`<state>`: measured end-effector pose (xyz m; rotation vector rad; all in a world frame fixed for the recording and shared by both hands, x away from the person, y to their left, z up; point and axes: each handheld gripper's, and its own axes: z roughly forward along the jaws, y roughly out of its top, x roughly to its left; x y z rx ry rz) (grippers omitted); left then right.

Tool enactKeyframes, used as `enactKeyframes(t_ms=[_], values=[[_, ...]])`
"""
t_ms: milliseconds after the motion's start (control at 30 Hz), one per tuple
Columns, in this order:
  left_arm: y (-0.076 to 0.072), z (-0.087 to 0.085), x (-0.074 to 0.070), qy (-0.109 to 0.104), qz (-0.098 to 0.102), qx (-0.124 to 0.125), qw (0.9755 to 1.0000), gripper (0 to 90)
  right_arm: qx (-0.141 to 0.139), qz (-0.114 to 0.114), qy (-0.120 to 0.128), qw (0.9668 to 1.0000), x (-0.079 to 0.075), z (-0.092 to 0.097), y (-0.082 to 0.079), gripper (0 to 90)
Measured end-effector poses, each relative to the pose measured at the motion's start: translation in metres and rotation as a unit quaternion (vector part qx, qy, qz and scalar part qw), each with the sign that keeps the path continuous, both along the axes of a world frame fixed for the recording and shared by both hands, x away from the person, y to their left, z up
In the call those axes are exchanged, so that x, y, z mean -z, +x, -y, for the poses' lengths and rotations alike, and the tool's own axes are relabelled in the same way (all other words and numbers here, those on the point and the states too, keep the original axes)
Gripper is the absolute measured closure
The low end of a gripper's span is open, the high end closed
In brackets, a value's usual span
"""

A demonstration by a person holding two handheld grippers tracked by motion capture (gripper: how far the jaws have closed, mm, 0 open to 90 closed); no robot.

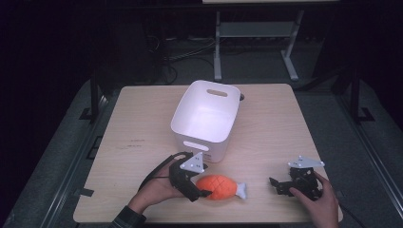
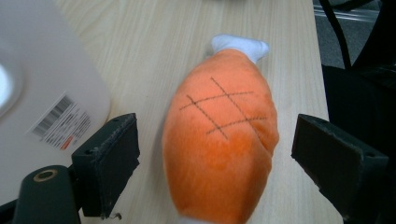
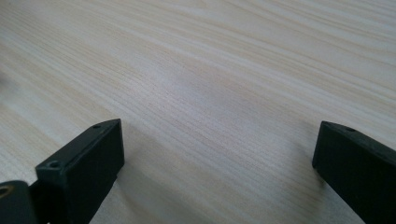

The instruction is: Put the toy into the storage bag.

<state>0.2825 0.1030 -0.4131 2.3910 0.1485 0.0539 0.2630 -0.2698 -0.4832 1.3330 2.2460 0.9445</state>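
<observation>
High view, table: we see a light wooden table with a white bin standing near its middle, open side up and nothing visible inside.
High view, toy: an orange plush drumstick lies on its side near the front edge, just in front of the bin, its white tip pointing to the right.
High view, left gripper: our left gripper sits at the toy's orange end, held by the left hand; the grey plate on top of it lies close to the bin's front wall.
High view, right gripper: the right gripper rests low over the table, well apart from the toy, with the right hand around it.
Left gripper view, claw: the jaws stand released and wide, one on each side of the drumstick, and we see a gap of bare wood between each pad and the plush.
Left gripper view, surroundings: the bin's white wall with a barcode label stands at the left, just beside one jaw.
Right gripper view, claw: the jaws are spread apart and released, with bare wood grain of the table between them and nothing held.
</observation>
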Motion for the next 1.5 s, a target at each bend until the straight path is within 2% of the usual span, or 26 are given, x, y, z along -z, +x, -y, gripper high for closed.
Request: enactKeyframes(t_ms=[67,367,467,533,833,967,1167,1200,1500], values=[[0.001,0.006,0.001,0.009,0.000,0.007,0.9999,13.9,0.000,0.000,0.000,1.0000,0.000,0.000,0.000,1.5],[0.003,0.024,0.007,0.023,-0.005,0.027,0.9994,13.1,0.000,0.000,0.000,1.0000,0.000,0.000,0.000,1.5],[0.004,0.027,0.009,0.030,-0.001,0.034,0.9990,13.0,0.000,0.000,0.000,1.0000,0.000,0.000,0.000,1.5],[0.005,0.031,0.012,0.031,-0.007,0.038,0.9988,13.1,0.000,0.000,0.000,1.0000,0.000,0.000,0.000,1.5],[0.009,0.038,0.021,0.047,-0.011,0.051,0.9976,12.9,0.000,0.000,0.000,1.0000,0.000,0.000,0.000,1.5],[0.009,0.040,0.024,0.045,-0.016,0.053,0.9975,12.9,0.000,0.000,0.000,1.0000,0.000,0.000,0.000,1.5],[0.008,0.043,0.028,0.062,-0.017,0.070,0.9955,12.9,0.000,0.000,0.000,1.0000,0.000,0.000,0.000,1.5],[0.007,0.045,0.029,0.070,-0.014,0.070,0.9950,12.9,0.000,0.000,0.000,1.0000,0.000,0.000,0.000,1.5],[0.005,0.046,0.033,0.079,-0.007,0.065,0.9947,12.8,0.000,0.000,0.000,1.0000,0.000,0.000,0.000,1.5]])
